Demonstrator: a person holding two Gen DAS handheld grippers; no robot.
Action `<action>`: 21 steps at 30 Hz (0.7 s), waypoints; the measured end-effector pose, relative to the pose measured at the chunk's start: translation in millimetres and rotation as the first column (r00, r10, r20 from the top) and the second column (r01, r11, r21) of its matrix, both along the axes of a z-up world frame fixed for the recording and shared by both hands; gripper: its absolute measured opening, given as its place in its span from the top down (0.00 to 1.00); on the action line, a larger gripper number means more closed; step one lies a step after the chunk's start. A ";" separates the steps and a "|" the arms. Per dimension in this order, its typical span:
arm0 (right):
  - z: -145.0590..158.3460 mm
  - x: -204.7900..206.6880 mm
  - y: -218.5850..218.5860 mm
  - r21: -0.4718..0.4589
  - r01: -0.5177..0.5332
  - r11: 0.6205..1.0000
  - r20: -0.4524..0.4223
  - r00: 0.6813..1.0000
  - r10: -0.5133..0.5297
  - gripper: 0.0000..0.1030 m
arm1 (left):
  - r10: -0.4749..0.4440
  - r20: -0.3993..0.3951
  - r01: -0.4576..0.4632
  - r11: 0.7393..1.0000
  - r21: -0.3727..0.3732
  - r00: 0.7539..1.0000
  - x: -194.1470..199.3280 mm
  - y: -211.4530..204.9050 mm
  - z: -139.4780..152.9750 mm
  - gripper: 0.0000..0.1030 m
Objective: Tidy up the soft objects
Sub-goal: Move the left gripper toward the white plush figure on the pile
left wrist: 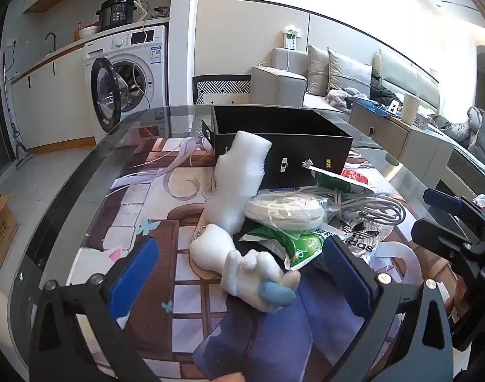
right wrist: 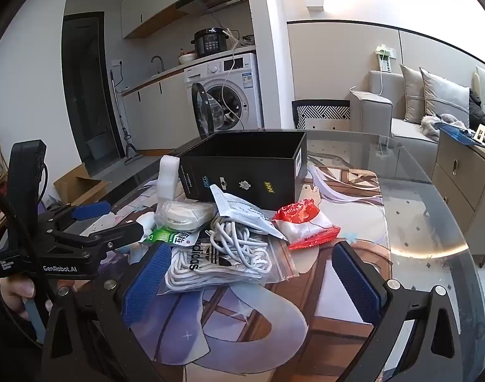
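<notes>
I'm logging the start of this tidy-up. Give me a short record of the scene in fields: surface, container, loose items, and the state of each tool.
surface: glass table over a printed mat
container: open black box, upright, behind the pile
foam: white foam piece leaning against the box
plush: white plush toy nearest the left tool
bags: clear bag of white cord; red balloon packet; green packet
left tool: open, holding nothing
right tool: open, holding nothing

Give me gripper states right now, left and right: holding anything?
Left gripper: open wide, holding nothing; the white plush toy lies between its fingers, ungripped.
Right gripper: open wide, empty, over the adidas bag.
</notes>
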State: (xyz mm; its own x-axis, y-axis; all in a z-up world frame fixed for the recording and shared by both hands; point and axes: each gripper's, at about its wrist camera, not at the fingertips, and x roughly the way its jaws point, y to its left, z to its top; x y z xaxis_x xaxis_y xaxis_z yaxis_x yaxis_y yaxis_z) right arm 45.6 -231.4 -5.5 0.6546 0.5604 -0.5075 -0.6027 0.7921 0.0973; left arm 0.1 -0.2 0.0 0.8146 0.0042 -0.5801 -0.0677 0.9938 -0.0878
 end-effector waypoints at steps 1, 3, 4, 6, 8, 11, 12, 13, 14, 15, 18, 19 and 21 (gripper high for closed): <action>0.1 -0.3 -0.1 0.003 0.000 1.000 0.002 1.000 0.000 0.00 | 0.001 0.010 -0.001 1.000 0.003 1.000 -0.2 0.0 0.1 0.00; 0.1 -0.4 0.1 0.000 0.000 1.000 0.003 1.000 0.000 0.00 | 0.001 0.005 -0.001 1.000 0.008 1.000 0.0 -0.2 0.1 0.00; -0.1 -0.2 0.3 -0.001 0.001 1.000 0.003 1.000 -0.001 0.00 | 0.000 0.004 0.000 1.000 0.009 1.000 0.2 -0.3 0.1 0.00; -0.2 -0.2 0.5 -0.002 0.003 1.000 0.007 1.000 -0.003 0.00 | 0.001 0.007 -0.001 1.000 0.009 1.000 0.7 -0.6 0.3 0.00; -0.2 -0.7 0.8 -0.004 0.002 1.000 0.009 1.000 -0.002 0.00 | 0.001 0.012 -0.001 1.000 0.012 1.000 -0.6 -2.0 1.8 0.00; -0.9 0.0 0.6 -0.003 0.001 1.000 0.009 1.000 -0.001 0.00 | -0.001 0.025 0.000 1.000 0.016 1.000 0.3 -5.0 3.0 0.00; -1.3 0.8 0.7 -0.003 0.000 1.000 0.009 1.000 0.000 0.00 | -0.001 0.029 0.001 1.000 0.017 1.000 -0.6 -1.9 3.3 0.00; -1.7 1.6 0.7 -0.003 0.000 1.000 0.010 1.000 0.000 0.00 | -0.002 0.033 0.001 1.000 0.017 0.999 -1.6 -0.6 4.3 0.00; -2.0 1.9 0.8 -0.003 0.000 1.000 0.009 1.000 0.000 0.00 | -0.002 0.035 0.002 1.000 0.018 0.999 -1.1 -0.5 4.6 0.00; -0.6 0.7 1.5 -0.003 0.000 1.000 0.008 1.000 0.001 0.00 | -0.002 0.036 0.002 1.000 0.018 0.999 -0.3 -0.6 4.8 0.00; 0.6 -1.5 1.4 -0.002 0.000 1.000 0.012 1.000 0.000 0.00 | 0.000 0.053 -0.001 1.000 0.019 0.999 -2.7 -0.7 5.3 0.00; 0.6 -1.5 1.4 -0.002 0.000 1.000 0.012 1.000 0.000 0.00 | 0.000 0.055 -0.001 1.000 0.018 0.998 -2.7 -0.6 5.8 0.00; 0.4 -1.6 1.3 -0.002 -0.001 1.000 0.013 1.000 0.001 0.00 | 0.000 0.059 0.000 1.000 0.015 0.998 -2.4 -0.4 6.7 0.00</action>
State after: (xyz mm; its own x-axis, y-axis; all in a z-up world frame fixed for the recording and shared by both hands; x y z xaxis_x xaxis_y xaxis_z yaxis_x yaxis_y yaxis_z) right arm 44.0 -230.1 -5.0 0.6606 0.5600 -0.5000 -0.6046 0.7916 0.0879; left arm -2.3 -0.5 6.8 0.8474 0.0123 -0.5308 -0.0628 0.9950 -0.0772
